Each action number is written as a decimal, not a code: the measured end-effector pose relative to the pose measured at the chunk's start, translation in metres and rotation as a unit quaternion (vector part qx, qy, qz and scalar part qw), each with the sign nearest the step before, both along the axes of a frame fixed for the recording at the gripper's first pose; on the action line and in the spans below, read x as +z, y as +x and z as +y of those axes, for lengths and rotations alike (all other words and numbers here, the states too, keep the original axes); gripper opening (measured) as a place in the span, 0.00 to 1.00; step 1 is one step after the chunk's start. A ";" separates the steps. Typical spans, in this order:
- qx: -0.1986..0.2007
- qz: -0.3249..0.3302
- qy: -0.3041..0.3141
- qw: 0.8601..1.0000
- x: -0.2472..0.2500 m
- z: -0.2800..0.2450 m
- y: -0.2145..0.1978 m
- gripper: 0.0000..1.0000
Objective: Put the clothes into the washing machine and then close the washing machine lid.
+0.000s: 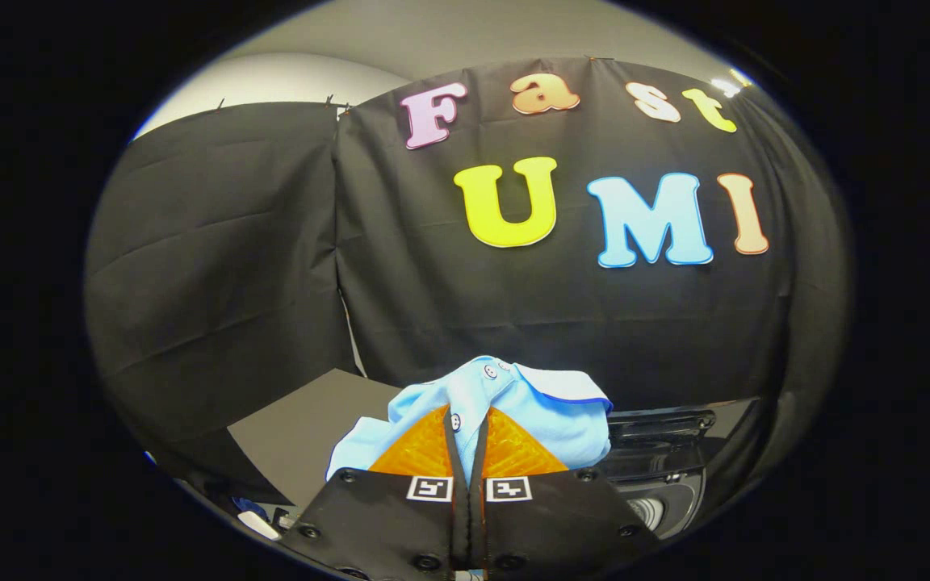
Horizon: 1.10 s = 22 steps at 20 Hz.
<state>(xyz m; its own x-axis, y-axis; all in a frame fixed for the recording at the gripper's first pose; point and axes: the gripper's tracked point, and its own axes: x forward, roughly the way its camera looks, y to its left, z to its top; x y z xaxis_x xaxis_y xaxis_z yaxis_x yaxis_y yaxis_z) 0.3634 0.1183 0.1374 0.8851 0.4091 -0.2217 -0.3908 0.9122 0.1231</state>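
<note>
We have the gripper (469, 436) at the bottom centre of the frame with its two fingers pressed nearly together, a fold of the light blue shirt (513, 403) pinched in the narrow gap between them. The shirt — collar, buttons and a dark trim line visible — bunches up just above and around the fingertips and hangs to both sides, lifted clear against the black cloth wall (287, 258) that takes up the middle of the frame. To the lower right of the fingers, just beyond the shirt, we see part of a dark glossy appliance, which we take for the washing machine (667, 452); a ribbed round shape at its lower edge may be the drum, though we cannot tell whether the lid is up. To the lower left lies a flat grey surface (303, 436). We judge the step in hand to be carrying the garment to the machine. The next move calls for swinging right and down over the opening, keeping the pinch firm until the cloth is over it — then releasing.
</note>
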 end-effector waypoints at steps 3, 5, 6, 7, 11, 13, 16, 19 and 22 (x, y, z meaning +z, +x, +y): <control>-0.019 -0.003 -0.001 1.000 0.002 -0.025 0.004 0.01; -0.033 -0.004 0.001 0.999 0.002 -0.041 0.006 0.01; -0.039 -0.004 0.001 0.999 0.003 -0.050 0.006 0.01; -0.046 -0.003 0.001 0.999 0.003 -0.059 0.008 0.01; -0.070 -0.004 -0.002 0.998 0.002 -0.092 0.011 0.01; -0.080 -0.005 -0.005 0.997 0.001 -0.106 0.013 0.01; -0.095 -0.005 -0.009 0.995 -0.004 -0.126 0.015 0.01; -0.106 0.001 -0.012 0.994 -0.013 -0.142 0.017 0.01; -0.113 0.009 -0.019 0.993 -0.027 -0.153 0.021 0.01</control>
